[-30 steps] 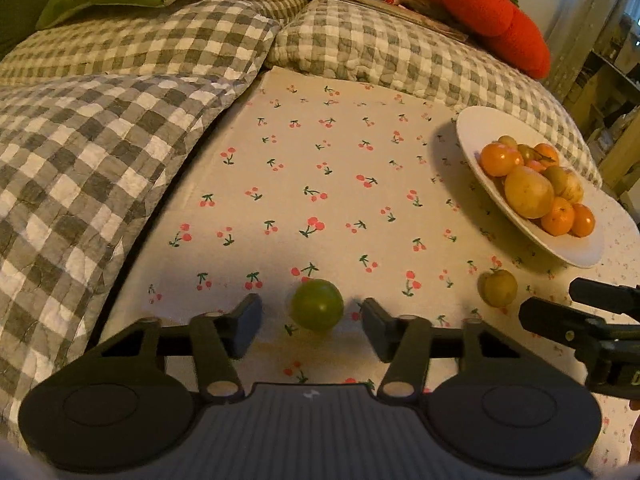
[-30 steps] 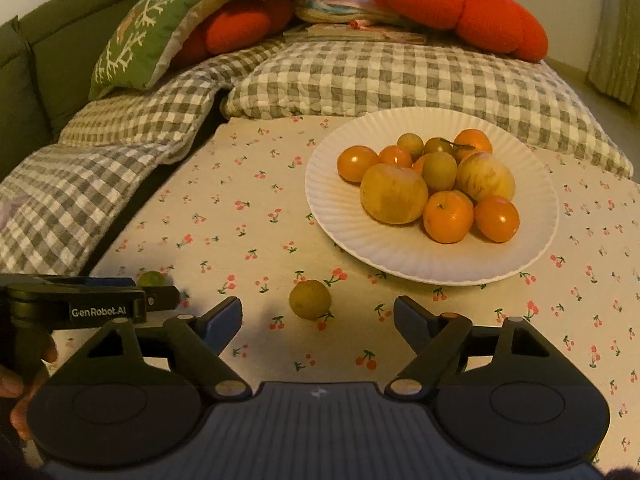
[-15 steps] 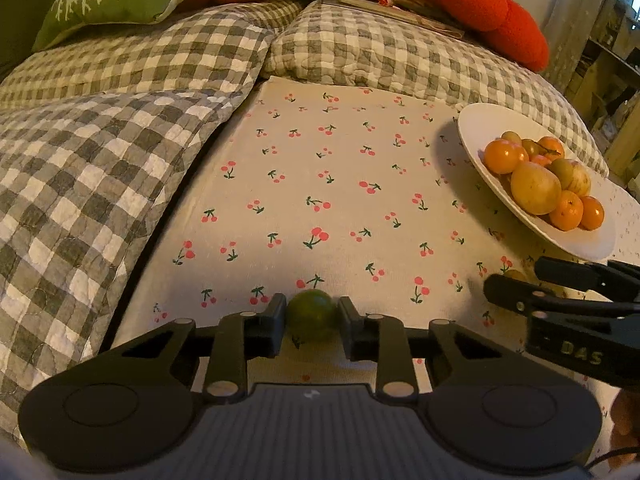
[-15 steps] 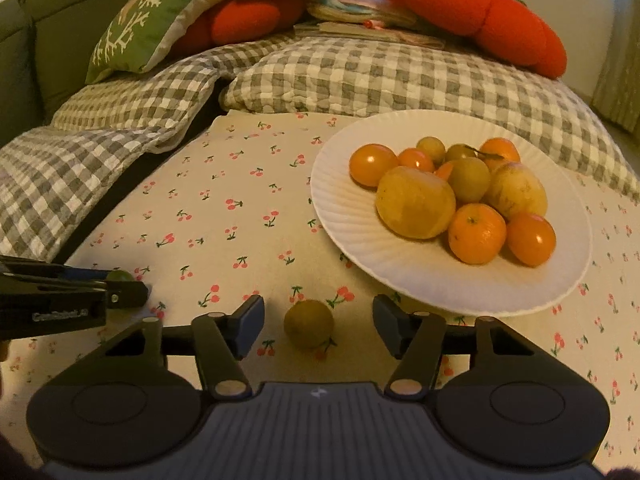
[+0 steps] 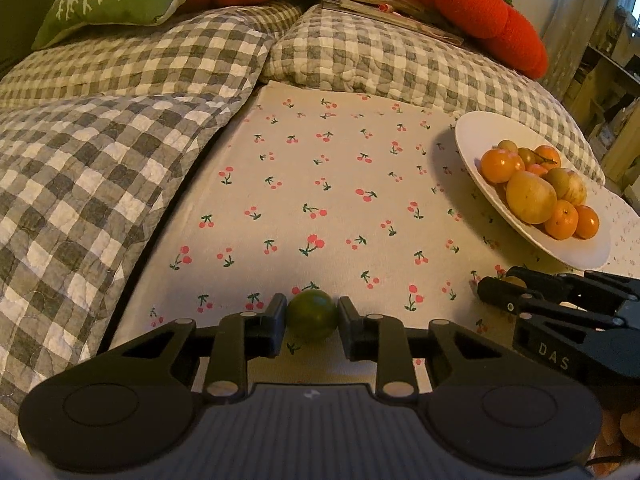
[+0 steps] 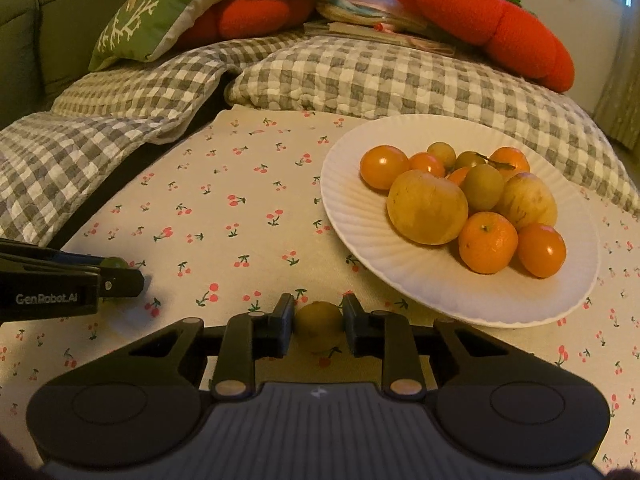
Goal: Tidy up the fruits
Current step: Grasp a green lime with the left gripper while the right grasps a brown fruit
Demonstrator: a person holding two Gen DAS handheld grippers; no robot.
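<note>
- Left claw point(image 5: 312, 322) nearly closed, fingers clamped on a green fruit point(image 5: 312, 314) resting on the cherry-print cloth point(image 5: 320, 200) at the near edge.
- Right claw point(image 6: 319, 326) likewise pinched on a yellowish fruit point(image 6: 319, 325), just near of the plate.
- Farther right, white plate point(image 6: 360, 224) heaped with orange and yellow fruit point(image 6: 427, 207).
- Beyond, checked cushions point(image 6: 400, 76).

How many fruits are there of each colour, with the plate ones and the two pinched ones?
Orange: 5, maybe 1 more hidden
Big yellow: 2
Small greenish: 5 (3 on the plate, 2 held in fingers)
Total: 12 seen
</note>
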